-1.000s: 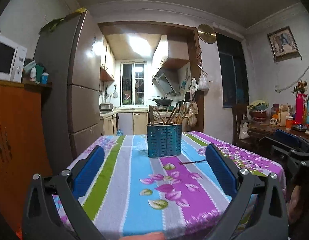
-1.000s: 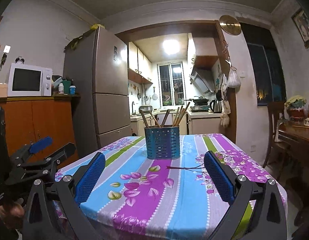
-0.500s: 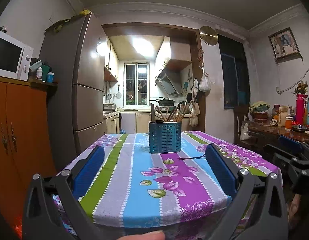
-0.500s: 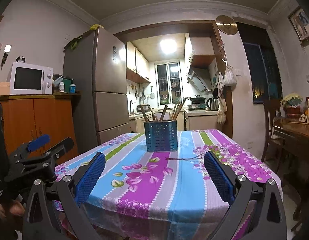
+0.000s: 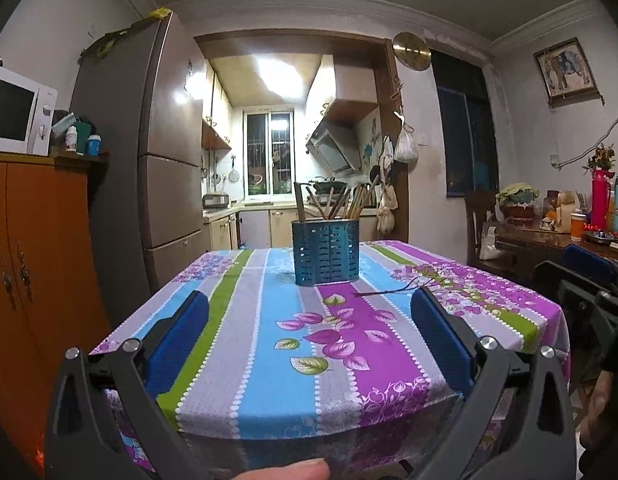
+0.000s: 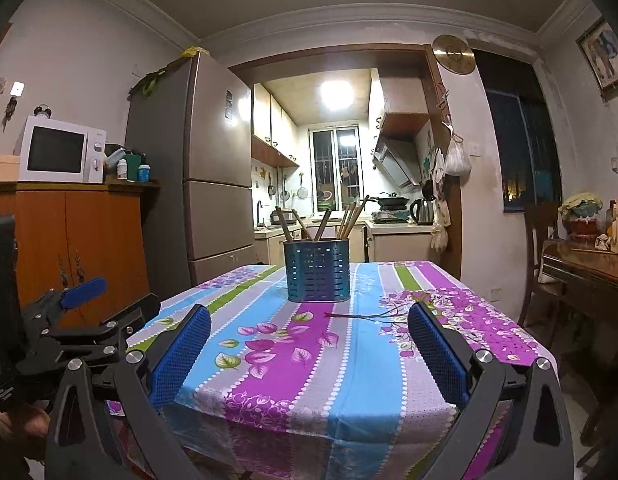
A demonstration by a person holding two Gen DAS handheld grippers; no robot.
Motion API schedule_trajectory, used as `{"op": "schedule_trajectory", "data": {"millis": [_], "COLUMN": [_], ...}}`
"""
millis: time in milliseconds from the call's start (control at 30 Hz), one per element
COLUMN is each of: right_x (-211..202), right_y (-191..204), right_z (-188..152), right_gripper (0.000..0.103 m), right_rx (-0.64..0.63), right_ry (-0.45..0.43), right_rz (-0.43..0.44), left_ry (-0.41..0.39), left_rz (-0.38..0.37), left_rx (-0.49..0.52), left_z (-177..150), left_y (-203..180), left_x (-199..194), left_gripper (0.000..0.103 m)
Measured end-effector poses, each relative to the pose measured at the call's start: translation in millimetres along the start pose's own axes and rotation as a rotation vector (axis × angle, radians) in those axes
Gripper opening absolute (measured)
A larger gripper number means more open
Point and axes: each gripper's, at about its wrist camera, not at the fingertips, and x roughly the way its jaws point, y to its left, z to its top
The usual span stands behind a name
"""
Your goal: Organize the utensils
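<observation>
A blue perforated utensil holder (image 5: 326, 251) (image 6: 317, 270) stands upright in the middle of the striped floral tablecloth (image 5: 269, 344) (image 6: 301, 360), with several wooden utensils standing in it. One thin dark utensil (image 5: 389, 290) (image 6: 361, 315) lies flat on the cloth just in front and right of the holder. My left gripper (image 5: 309, 332) is open and empty, held back over the table's near edge. My right gripper (image 6: 309, 340) is open and empty too, also short of the near edge. The left gripper (image 6: 85, 312) shows at the left of the right wrist view.
An orange cabinet (image 6: 69, 248) with a microwave (image 6: 61, 155) and a tall fridge (image 6: 193, 184) stand left of the table. A dark wooden side table (image 6: 589, 268) with bottles and a chair (image 5: 479, 224) are at the right. The kitchen lies behind.
Both grippers have drawn back from the table and dropped lower, so the holder looks farther off and the cloth's front edge now shows. Both stay open.
</observation>
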Motion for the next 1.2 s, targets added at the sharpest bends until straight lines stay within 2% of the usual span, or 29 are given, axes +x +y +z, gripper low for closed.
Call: {"op": "schedule_trajectory", "data": {"millis": [367, 867, 1033, 1200], "right_x": [1.6, 2.5, 5.7, 7.9], "right_y": [0.4, 3.1, 3.1, 1.7], "right_z": [-0.1, 0.5, -0.4, -2.3], "right_gripper": [0.098, 0.098, 0.098, 0.098], "right_rx": [-0.006, -0.008, -0.006, -0.008], "right_ry": [0.007, 0.009, 0.015, 0.015], "right_rz": [-0.001, -0.001, -0.003, -0.007], "left_ry": [0.040, 0.019, 0.077, 0.079], "left_rz": [0.010, 0.011, -0.004, 0.013], "left_rx": [0.021, 0.057, 0.039, 0.039], "left_z": [-7.3, -8.6, -11.9, -11.5], "left_y": [-1.6, -7.1, -5.1, -4.7], "left_x": [7.8, 5.9, 17.0, 19.0], "left_gripper": [0.098, 0.097, 0.097, 0.098]}}
